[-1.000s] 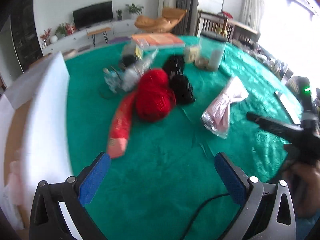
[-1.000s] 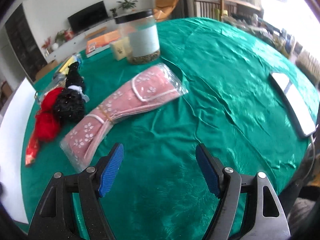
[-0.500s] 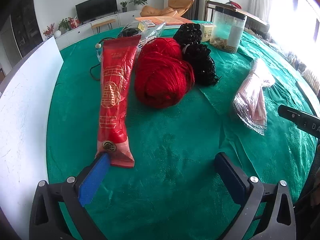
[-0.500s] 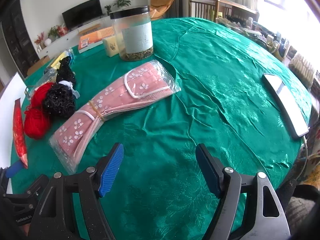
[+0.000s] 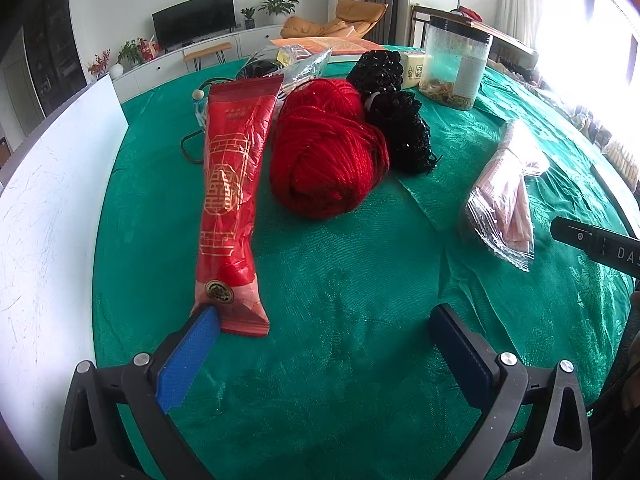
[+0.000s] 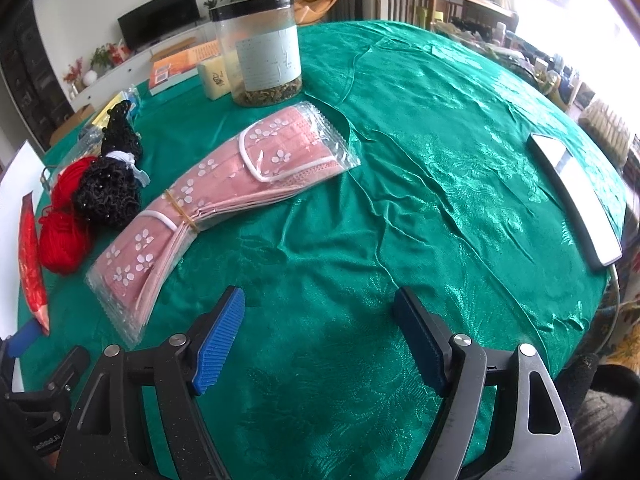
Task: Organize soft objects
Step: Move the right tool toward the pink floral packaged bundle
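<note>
Red crinkled packet (image 5: 230, 200) flat beside red yarn ball (image 5: 326, 152).

The left tool (image 5: 324, 320) stood wide open over the green surface (image 5: 360, 360), its left pad touching the near end of a long red packet (image 5: 232, 184), with red yarn (image 5: 328, 152) and black yarn (image 5: 404, 128) beyond.

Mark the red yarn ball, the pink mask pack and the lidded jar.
red yarn ball (image 5: 328, 156), left wrist view, centre of ball.
pink mask pack (image 6: 224, 200), right wrist view, mid-pack.
lidded jar (image 6: 260, 56), right wrist view, label.
</note>
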A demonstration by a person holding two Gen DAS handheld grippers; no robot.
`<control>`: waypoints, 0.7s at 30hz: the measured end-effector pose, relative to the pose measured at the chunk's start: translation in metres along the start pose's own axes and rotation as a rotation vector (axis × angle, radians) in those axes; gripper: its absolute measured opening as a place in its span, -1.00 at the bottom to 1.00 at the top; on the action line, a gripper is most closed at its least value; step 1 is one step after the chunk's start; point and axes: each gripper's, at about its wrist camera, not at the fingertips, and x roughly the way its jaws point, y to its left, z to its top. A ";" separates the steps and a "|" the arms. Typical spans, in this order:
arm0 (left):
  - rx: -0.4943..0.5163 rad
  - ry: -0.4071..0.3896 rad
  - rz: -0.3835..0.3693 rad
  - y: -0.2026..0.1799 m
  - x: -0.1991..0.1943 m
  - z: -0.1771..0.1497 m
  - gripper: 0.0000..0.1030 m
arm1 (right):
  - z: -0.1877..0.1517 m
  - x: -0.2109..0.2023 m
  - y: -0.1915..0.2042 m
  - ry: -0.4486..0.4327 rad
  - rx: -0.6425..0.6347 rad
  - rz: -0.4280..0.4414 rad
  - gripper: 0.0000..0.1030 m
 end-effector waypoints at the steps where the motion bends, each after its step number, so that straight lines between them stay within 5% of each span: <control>1: 0.000 0.000 0.000 0.000 0.000 0.000 1.00 | 0.000 0.000 0.000 0.001 0.000 0.001 0.57; 21: 0.001 -0.003 -0.001 0.000 0.000 0.000 1.00 | -0.001 -0.001 0.002 0.006 -0.012 -0.012 0.59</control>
